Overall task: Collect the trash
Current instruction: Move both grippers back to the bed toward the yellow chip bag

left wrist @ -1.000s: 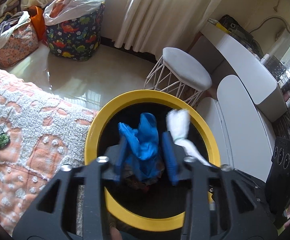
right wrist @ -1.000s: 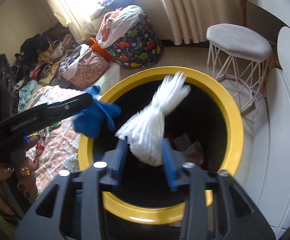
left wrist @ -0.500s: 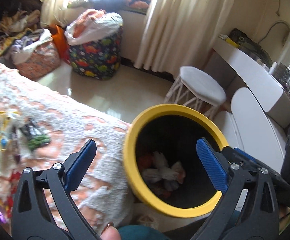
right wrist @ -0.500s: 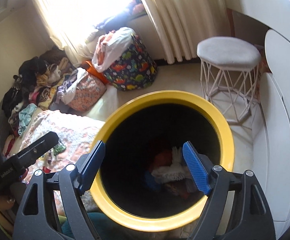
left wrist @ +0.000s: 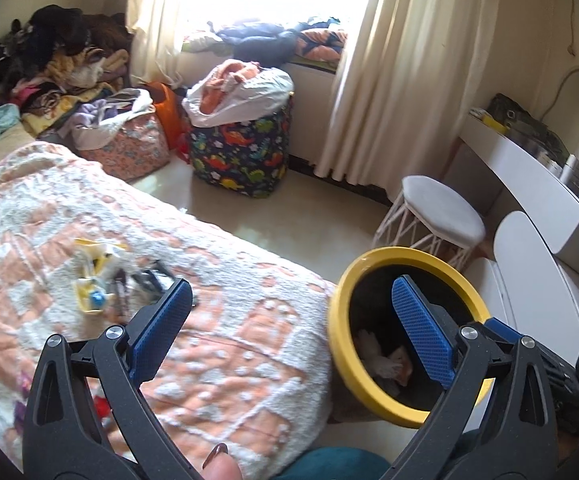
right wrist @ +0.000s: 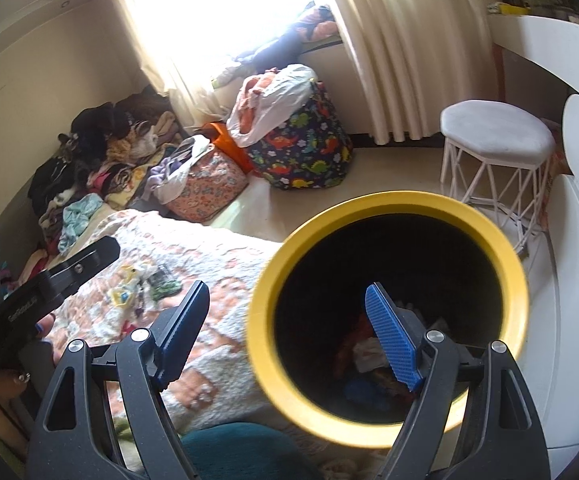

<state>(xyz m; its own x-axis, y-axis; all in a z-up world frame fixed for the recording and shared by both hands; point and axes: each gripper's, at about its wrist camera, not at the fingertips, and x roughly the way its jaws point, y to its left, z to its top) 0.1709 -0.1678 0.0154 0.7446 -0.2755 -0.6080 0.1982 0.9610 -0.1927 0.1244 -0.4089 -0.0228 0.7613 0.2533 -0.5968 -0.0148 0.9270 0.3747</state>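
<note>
A yellow-rimmed black trash bin (left wrist: 339, 312) (right wrist: 469, 212) stands beside the bed and holds white, red and blue scraps (right wrist: 369, 354). My left gripper (left wrist: 289, 328) is open and empty above the bed edge, just left of the bin. My right gripper (right wrist: 289, 330) is open and empty over the bin's near-left rim. Loose trash lies on the peach-and-white blanket: yellow wrappers (left wrist: 93, 280) (right wrist: 123, 292) and a dark green item (right wrist: 165, 284).
A white stool (left wrist: 441, 208) (right wrist: 493, 132) stands behind the bin, a white desk (left wrist: 529, 172) to the right. A dinosaur-print bag (left wrist: 241, 156) (right wrist: 301, 148), a floral bag (left wrist: 129, 148) and piles of clothes (left wrist: 49, 64) sit by the window curtains.
Both grippers opened and dropped the blue and white pieces into the bin. Both then pulled back and swung left toward the bed, bringing the blanket trash into view.
</note>
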